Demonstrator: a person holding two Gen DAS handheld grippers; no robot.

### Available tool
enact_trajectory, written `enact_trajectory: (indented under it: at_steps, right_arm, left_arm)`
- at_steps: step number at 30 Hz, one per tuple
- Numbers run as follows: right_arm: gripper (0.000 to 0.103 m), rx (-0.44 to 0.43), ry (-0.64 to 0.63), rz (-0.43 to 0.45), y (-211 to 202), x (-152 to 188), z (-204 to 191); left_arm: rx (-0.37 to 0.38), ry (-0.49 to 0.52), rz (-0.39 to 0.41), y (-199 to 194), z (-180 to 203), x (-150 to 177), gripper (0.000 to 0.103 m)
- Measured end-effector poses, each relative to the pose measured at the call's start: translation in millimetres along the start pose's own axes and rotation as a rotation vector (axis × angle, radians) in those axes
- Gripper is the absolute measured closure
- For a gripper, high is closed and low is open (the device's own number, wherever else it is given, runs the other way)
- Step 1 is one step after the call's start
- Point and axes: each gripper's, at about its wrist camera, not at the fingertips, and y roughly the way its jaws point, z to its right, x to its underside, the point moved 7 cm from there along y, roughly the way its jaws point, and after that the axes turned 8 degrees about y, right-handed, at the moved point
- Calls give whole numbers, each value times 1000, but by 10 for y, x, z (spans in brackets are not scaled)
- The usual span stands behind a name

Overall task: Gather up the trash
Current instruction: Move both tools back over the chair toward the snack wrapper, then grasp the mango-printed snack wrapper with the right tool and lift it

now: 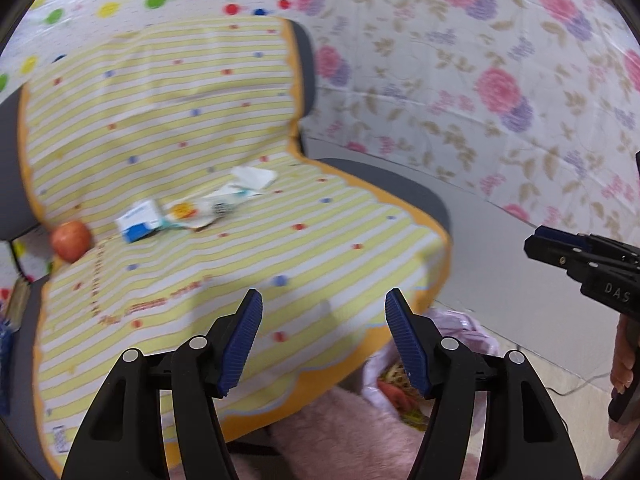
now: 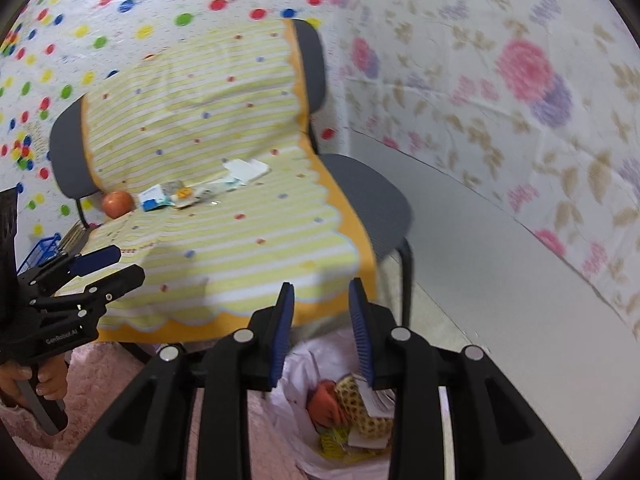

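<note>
A chair draped in a yellow striped cloth (image 1: pixel 328 232) carries a row of litter: a blue and white small box (image 1: pixel 138 220), crumpled wrappers (image 1: pixel 200 210) and a white tissue (image 1: pixel 254 176). An apple (image 1: pixel 71 240) lies left of the box. My left gripper (image 1: pixel 324 300) hovers over the seat's front, open and empty. My right gripper (image 2: pixel 321 292) hangs above a pale plastic bag (image 2: pixel 312 364) on the floor, its jaws a little apart with nothing between them. The bag holds orange and yellow scraps (image 2: pixel 352 400). The same box (image 2: pixel 154 200), wrappers (image 2: pixel 188 194), tissue (image 2: pixel 246 168) and apple (image 2: pixel 117 203) show in the right wrist view.
A pink fluffy rug (image 2: pixel 120 392) lies in front of the chair. A blue wire basket (image 2: pixel 44 248) stands to the chair's left. Flowered and dotted sheets cover the walls. A black chair leg (image 2: pixel 408 280) stands just behind the bag. A hand (image 2: pixel 48 380) grips the left gripper's handle.
</note>
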Motion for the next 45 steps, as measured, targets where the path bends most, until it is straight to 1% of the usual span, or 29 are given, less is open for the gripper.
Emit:
enact_trajectory:
  at_steps: [3,6,10,15,17,19,20,23,27,28,30,35,36,39,42,45]
  right_arm:
    - [73,-25,-42,11,100,-140,-214]
    - [63,-50,-76,22,195,-263,-406]
    - [61,-79,-114,23,383,-404,-660]
    - [61,-107,-147,-14,746,-515,-913]
    - [60,-110,-160,-32,867,-517,-991]
    - [54,-123,-181,-53,1023,-527,-1093]
    - [53,-129,-191,-63,1091,-525,-1140]
    - [52,-154,-234,-94,1364,-536,-1316]
    - [43,-178,-292,-122,1698,-564,-1510]
    - [42,-175,-310,-128,1783,-573,-1548]
    - [42,-175,-356,-140,1987,-586,-1637]
    - [42,-169,-415,-187,2375,-555,-1768]
    - [42,-167,-431,-171,2420,-561,-1788]
    - [42,-155,-481,-178,2557,-531,-1883]
    - [42,-118,-541,-183,2701,-481,-1959]
    - [43,-115,-570,-182,2770,-507,-2026]
  left_arm:
    - [-60,-43,-5,-62,-261,25,34]
    - [-134,-88,-8,-126,-589,39,34]
    - [-217,-138,-5,-183,-1001,38,33]
    - [-294,-199,-13,-198,-1481,30,31]
    - [-307,-216,-17,-177,-1619,30,31]
    - [-316,-238,-24,-123,-1752,35,31]
    - [-318,-245,-29,-89,-1805,43,31]
    - [-326,-259,-46,47,-1958,64,31]
    - [-330,-279,-78,300,-2131,83,31]
    - [-334,-281,-83,356,-2164,85,31]
    - [-344,-284,-97,468,-2229,89,31]
    - [-345,-288,-113,708,-2339,47,31]
    - [-348,-287,-120,762,-2362,35,31]
    - [-349,-284,-124,860,-2412,-5,31]
    - [-344,-294,-119,906,-2446,-36,31]
    - [-345,-297,-121,936,-2477,-41,31]
